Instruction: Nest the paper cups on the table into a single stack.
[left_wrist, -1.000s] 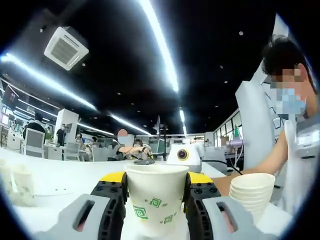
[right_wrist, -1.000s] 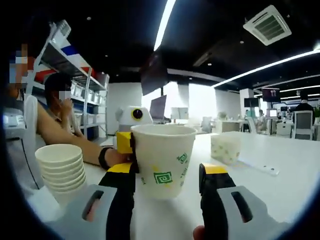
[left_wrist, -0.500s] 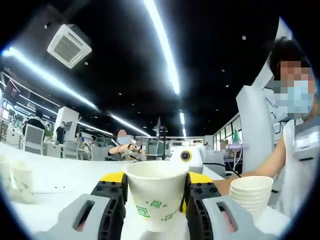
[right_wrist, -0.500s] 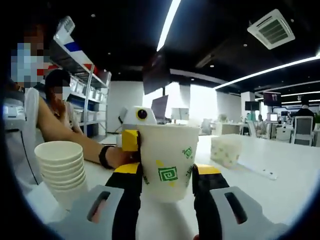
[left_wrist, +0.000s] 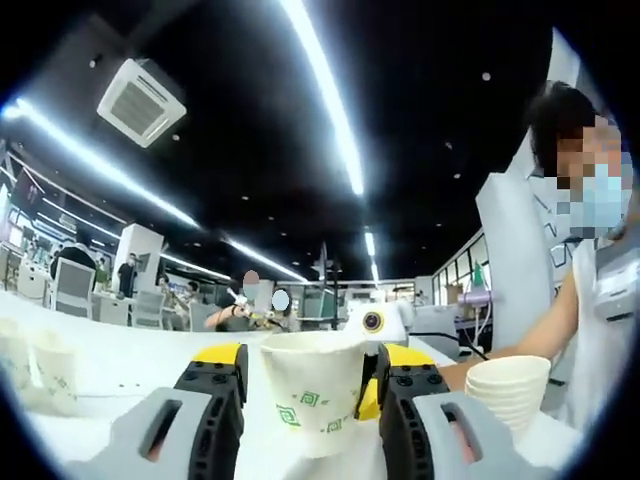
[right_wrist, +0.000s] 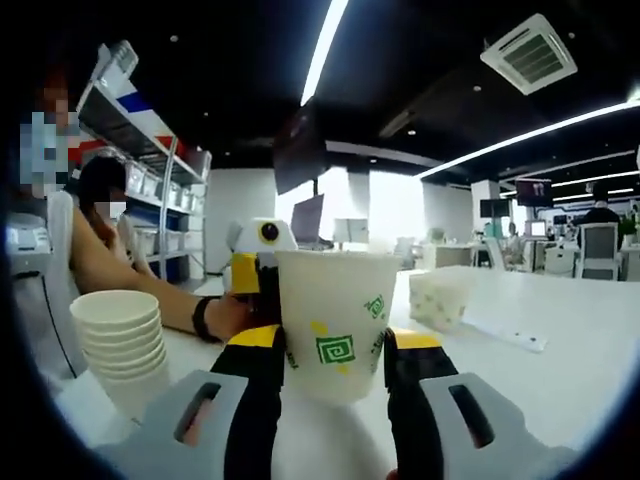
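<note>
A white paper cup with green square patterns (left_wrist: 314, 392) stands upright between the two grippers, which face each other. My right gripper (right_wrist: 335, 365) is shut on this cup (right_wrist: 333, 325), both jaws pressing its sides. My left gripper (left_wrist: 310, 400) is open around the same cup, with a gap between its left jaw and the cup wall. Behind the cup, the left gripper (right_wrist: 248, 272) shows as a yellow tip. A stack of several nested white cups (left_wrist: 508, 388) stands on the table to the side, near the person's arm (right_wrist: 118, 338).
The white table (right_wrist: 560, 340) carries loose patterned cups farther off (right_wrist: 438, 298) (left_wrist: 40, 370). A person in a white top (left_wrist: 590, 300) sits close behind the stack, one forearm (right_wrist: 150, 290) on the table. Office desks and chairs lie beyond.
The right gripper's jaws have shut on the cup. The left gripper's jaws, shut on it a second ago, have parted from its wall. Both views shifted slightly.
</note>
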